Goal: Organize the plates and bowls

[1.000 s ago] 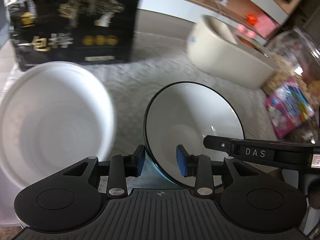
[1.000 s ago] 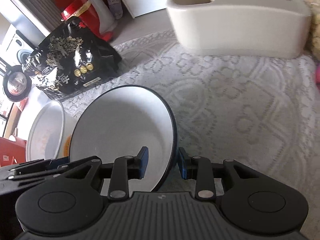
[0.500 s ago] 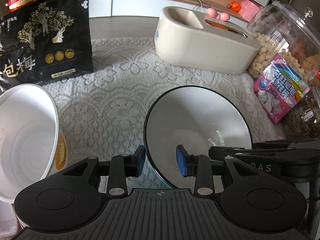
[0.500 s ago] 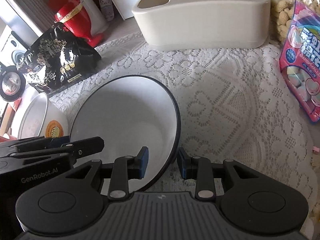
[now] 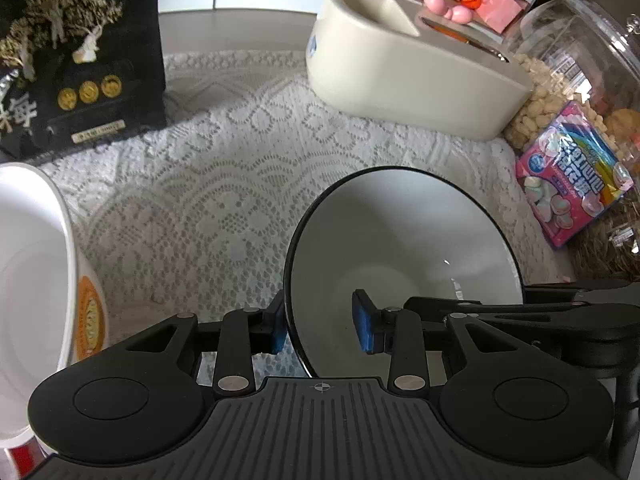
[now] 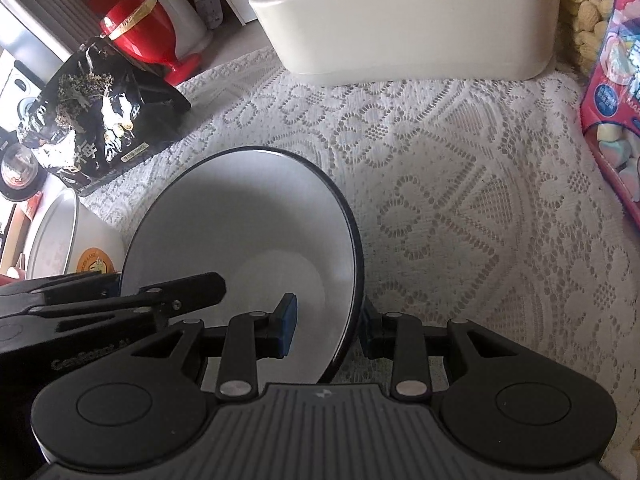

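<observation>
A white bowl with a black rim (image 5: 404, 248) is held over the lace tablecloth. My left gripper (image 5: 320, 328) straddles its left rim, one pad inside and one outside, with the pads apart. My right gripper (image 6: 326, 326) straddles the bowl's (image 6: 248, 232) right rim the same way. The right gripper's body shows at the right of the left wrist view (image 5: 560, 316). A white paper bowl with an orange label (image 5: 36, 272) stands at the left, also in the right wrist view (image 6: 68, 240).
A cream oblong container (image 5: 408, 60) stands at the back. A black snack bag (image 5: 76, 52) stands at the back left. A pink marshmallow pack (image 5: 568, 172) and a clear jar (image 5: 580, 60) are at the right. A red pot (image 6: 140, 20) is behind the bag.
Both grippers and the bowl have moved right and forward across the table. The paper bowl has slid toward the left edge of view. The grip on the rim looks the same.
</observation>
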The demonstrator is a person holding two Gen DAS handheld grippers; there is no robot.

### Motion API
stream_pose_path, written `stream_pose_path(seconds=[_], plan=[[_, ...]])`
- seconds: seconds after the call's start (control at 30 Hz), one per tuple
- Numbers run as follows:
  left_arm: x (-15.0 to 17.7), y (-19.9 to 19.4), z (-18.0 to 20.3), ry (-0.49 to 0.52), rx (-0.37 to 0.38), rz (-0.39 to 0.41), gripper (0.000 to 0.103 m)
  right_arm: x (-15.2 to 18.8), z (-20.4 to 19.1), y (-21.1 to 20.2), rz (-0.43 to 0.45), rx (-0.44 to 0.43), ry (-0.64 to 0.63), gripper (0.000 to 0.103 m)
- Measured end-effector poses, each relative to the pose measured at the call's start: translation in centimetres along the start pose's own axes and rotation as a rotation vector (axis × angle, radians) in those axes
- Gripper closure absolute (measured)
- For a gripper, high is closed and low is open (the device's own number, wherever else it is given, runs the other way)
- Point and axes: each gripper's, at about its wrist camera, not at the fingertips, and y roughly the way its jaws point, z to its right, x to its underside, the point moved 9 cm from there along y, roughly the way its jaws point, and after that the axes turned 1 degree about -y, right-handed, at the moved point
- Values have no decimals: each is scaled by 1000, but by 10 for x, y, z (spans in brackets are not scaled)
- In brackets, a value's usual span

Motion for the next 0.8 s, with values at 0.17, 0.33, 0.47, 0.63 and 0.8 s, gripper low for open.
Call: stream_pose_path(seconds=[0.17, 0.33, 0.47, 0.63, 0.8], plan=[[0, 6, -1, -2, 16, -10, 67, 0, -1, 1, -7, -3, -6, 71], [0, 13, -2, -14, 45, -35, 67, -3, 1, 2, -13, -12, 15, 70], [0, 16, -2, -20, 59, -43, 67, -3, 1, 3, -13, -13, 23, 68], [-1, 17, -4, -44, 53, -45, 68, -4, -1, 4, -3, 11, 24, 67], [-2, 9, 1, 8, -9, -12, 68, -4, -2, 2, 8, 24, 29, 69]])
